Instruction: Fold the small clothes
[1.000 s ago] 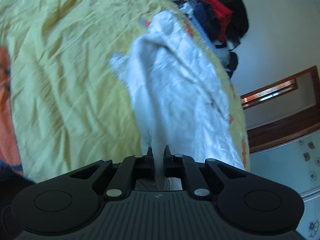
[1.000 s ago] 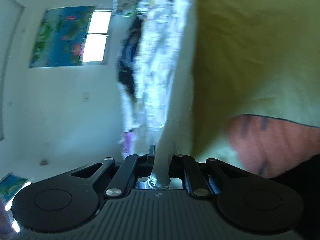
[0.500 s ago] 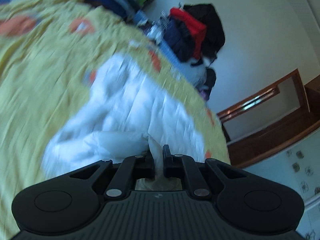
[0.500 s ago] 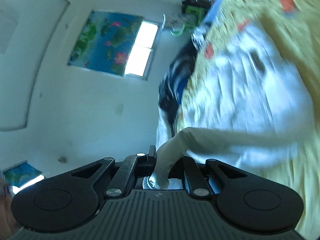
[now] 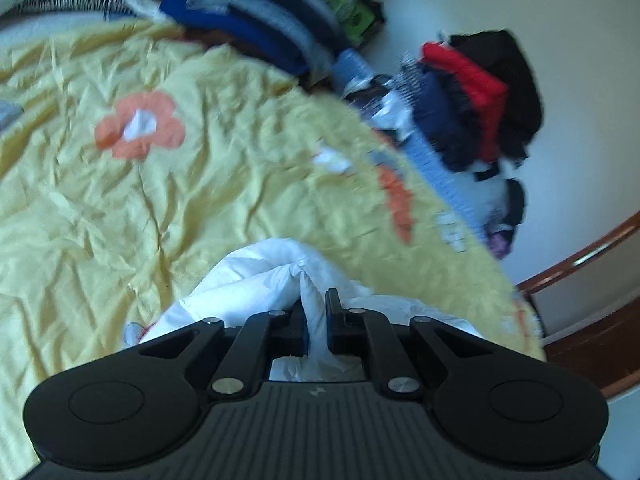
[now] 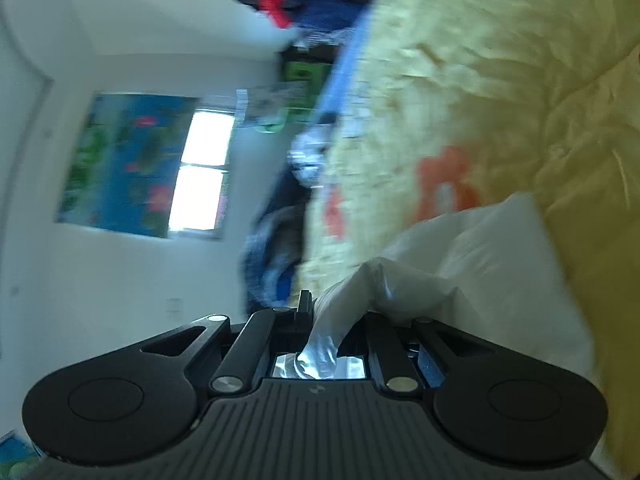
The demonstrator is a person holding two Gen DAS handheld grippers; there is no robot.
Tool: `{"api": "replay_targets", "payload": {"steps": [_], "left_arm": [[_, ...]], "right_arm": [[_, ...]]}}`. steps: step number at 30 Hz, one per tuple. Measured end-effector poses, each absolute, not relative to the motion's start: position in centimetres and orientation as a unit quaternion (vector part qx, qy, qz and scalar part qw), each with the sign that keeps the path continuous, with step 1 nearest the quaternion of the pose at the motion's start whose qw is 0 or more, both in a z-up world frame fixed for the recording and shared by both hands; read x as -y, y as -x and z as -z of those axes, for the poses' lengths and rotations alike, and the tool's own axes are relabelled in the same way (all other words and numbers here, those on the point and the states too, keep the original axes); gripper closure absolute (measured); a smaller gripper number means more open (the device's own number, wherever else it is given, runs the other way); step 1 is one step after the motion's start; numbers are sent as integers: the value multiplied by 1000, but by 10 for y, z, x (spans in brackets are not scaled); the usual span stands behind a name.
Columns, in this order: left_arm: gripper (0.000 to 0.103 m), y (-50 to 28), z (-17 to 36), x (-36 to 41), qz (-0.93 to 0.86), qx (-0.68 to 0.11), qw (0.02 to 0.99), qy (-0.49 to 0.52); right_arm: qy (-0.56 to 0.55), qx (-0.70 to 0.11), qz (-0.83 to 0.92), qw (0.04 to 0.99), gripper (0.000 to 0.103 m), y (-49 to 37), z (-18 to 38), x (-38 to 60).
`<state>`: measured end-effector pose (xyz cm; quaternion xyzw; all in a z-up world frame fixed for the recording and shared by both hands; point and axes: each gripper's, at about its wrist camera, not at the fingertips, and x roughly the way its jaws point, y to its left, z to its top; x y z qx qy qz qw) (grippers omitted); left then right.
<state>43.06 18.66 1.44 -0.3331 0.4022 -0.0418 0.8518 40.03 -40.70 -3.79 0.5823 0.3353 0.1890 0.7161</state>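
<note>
A white garment (image 5: pixel 256 276) lies bunched on the yellow bedspread (image 5: pixel 160 184), close under my left gripper. My left gripper (image 5: pixel 316 312) is shut on a pinched fold of it, with cloth running between the jaws. In the right wrist view the same white garment (image 6: pixel 492 264) spreads to the right over the bedspread (image 6: pixel 500 80). My right gripper (image 6: pixel 328 312) is shut on another fold of it; the cloth covers the right finger. That view is tilted and blurred.
A pile of dark, blue and striped clothes (image 5: pixel 256 20) lies at the far edge of the bed. Red, navy and black clothes (image 5: pixel 480 96) hang by the wall on the right. A wooden rail (image 5: pixel 580 264) stands beyond the bed's right edge. A window (image 6: pixel 204 176) shows in the right wrist view.
Both grippers have carried their folds of the white garment forward over itself. The garment lay spread out long before and is now bunched close under the grippers. Both stay shut.
</note>
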Motion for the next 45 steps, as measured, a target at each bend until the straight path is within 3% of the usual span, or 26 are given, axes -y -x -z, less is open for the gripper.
{"api": "replay_targets", "payload": {"steps": [3, 4, 6, 8, 9, 13, 16, 21, 23, 25, 28, 30, 34, 45], "left_arm": [[90, -441, 7, -187, 24, -430, 830, 353], [84, -440, 9, -190, 26, -429, 825, 367], [67, -434, 5, -196, 41, -413, 824, 385], [15, -425, -8, -204, 61, -386, 829, 401], [11, -417, -18, -209, 66, -357, 837, 408], [9, -388, -66, -217, 92, -274, 875, 389], [5, -375, -90, -186, 26, -233, 943, 235], [5, -389, -62, -98, -18, -222, 975, -8], [5, -405, -40, -68, -15, -237, 968, -87], [5, -426, -21, -48, -20, -273, 952, -137], [4, -451, 2, -39, -36, -315, 936, -151], [3, -465, 10, -42, -30, -341, 931, -129], [0, -480, 24, -53, -27, -368, 927, -73], [0, -465, 36, -47, -56, -298, 949, -86]], "right_arm": [[-618, -350, -164, 685, 87, -413, 71, 408], [-632, -353, -164, 670, 81, -415, 79, 409], [-659, -341, -175, 647, 60, -411, 85, 412], [-676, -309, -174, 645, 42, -405, 82, 420], [-683, -287, -169, 650, 38, -400, 77, 425], [-642, -240, -167, 709, 37, -382, 35, 433], [-516, -262, -188, 794, 37, -381, -12, 404], [-235, -276, -198, 911, 36, -399, -60, 311], [-151, -291, -196, 924, 27, -405, -56, 285], [-114, -342, -173, 917, 28, -426, -33, 269], [-106, -381, -151, 906, 29, -436, -3, 273], [-110, -379, -145, 907, 23, -435, 8, 279], [-121, -373, -149, 908, 24, -436, 24, 283], [-111, -330, -130, 928, 22, -425, 30, 276]]}}
